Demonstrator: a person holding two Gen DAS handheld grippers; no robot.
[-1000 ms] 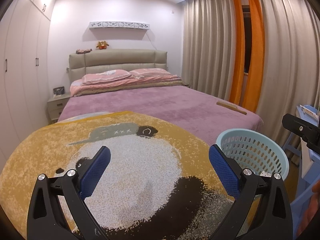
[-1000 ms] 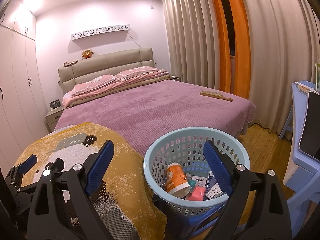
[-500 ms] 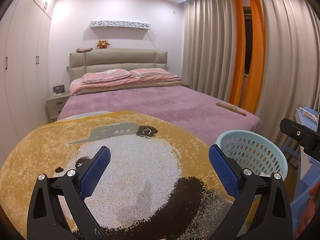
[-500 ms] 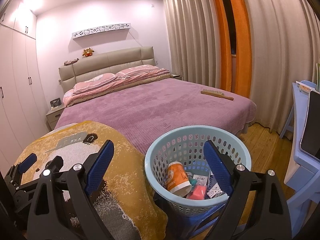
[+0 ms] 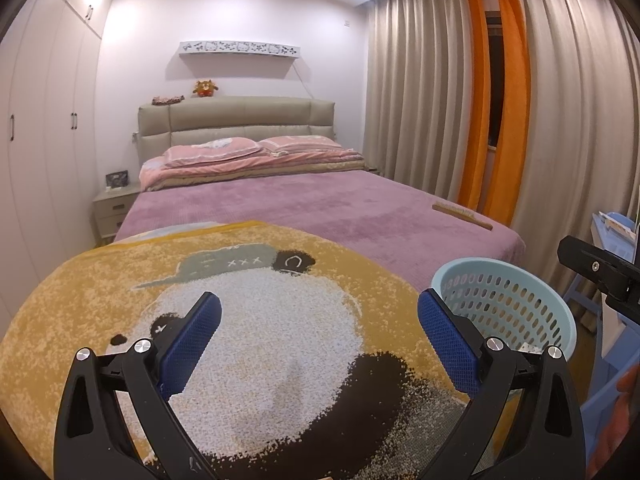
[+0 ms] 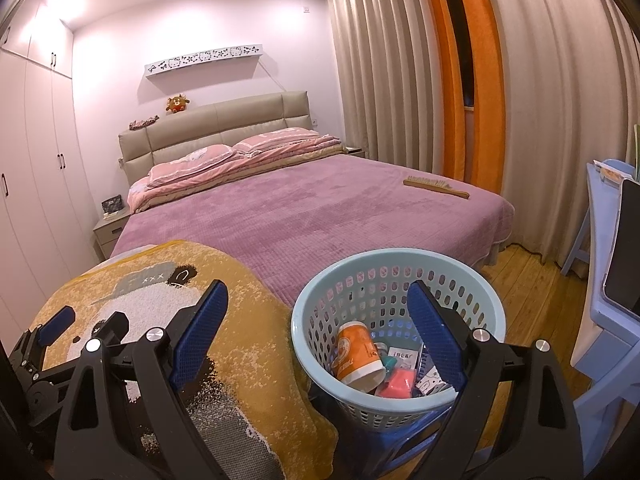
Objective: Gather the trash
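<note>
A light blue perforated basket (image 6: 476,280) stands at the foot of the bed, on a blue stool. It holds an orange cup (image 6: 356,352), a pink packet (image 6: 396,386) and several small cartons. My right gripper (image 6: 318,344) is open and empty, just above the basket's near rim. My left gripper (image 5: 320,340) is open and empty over the yellow panda blanket (image 5: 120,280). The basket (image 5: 556,300) also shows at the right of the left wrist view. The left gripper shows at the far left of the right wrist view (image 6: 60,320).
A purple bed (image 6: 320,208) fills the middle, with pink pillows (image 6: 192,162) at the headboard. A wooden brush (image 6: 436,186) lies on the bed's far right corner. Blue furniture (image 6: 608,288) stands at the right. Curtains (image 6: 540,100) and a wardrobe (image 5: 36,140) line the walls.
Both views have drifted slightly. The grippers stay open and empty, and the basket's contents have not moved.
</note>
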